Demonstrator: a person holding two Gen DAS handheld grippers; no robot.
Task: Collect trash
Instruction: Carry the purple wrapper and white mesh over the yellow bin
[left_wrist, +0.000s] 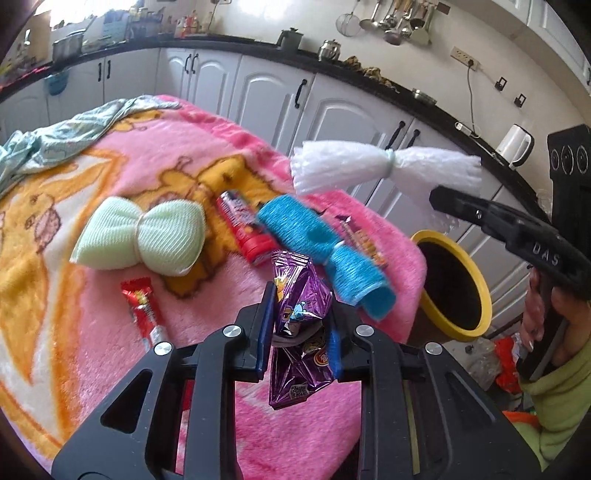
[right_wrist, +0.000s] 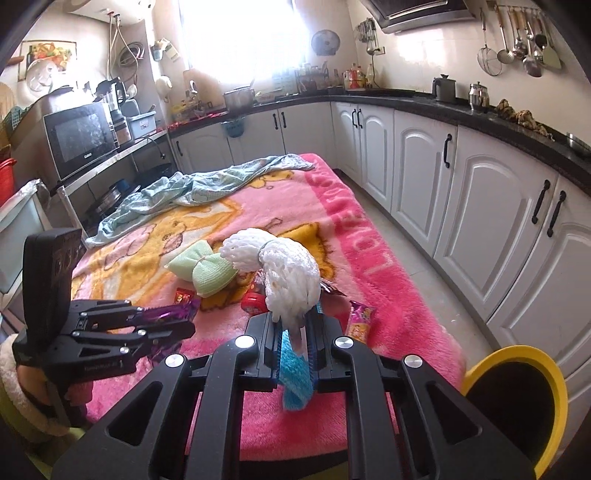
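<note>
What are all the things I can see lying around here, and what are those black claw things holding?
Purple snack bag: one, shiny purple, clamped in the left claw.
White foam net: one, white, tied at the middle, held in the right claw above the blanket.
Blue foam net: one, blue; in the right wrist view a blue strip sits between the right claw's fingers.
Green foam net: one, pale green, lying on the blanket.
Red wrapper: one, red, on the blanket beside the green net.
Red tube: one, red, on the blanket.
Pink packet: one, pink, near the blanket's edge.
Blanket: one, pink and yellow.
Bin: one, yellow-rimmed, beside the blanket.
Left gripper: black, shut.
Right gripper: black, shut.
</note>
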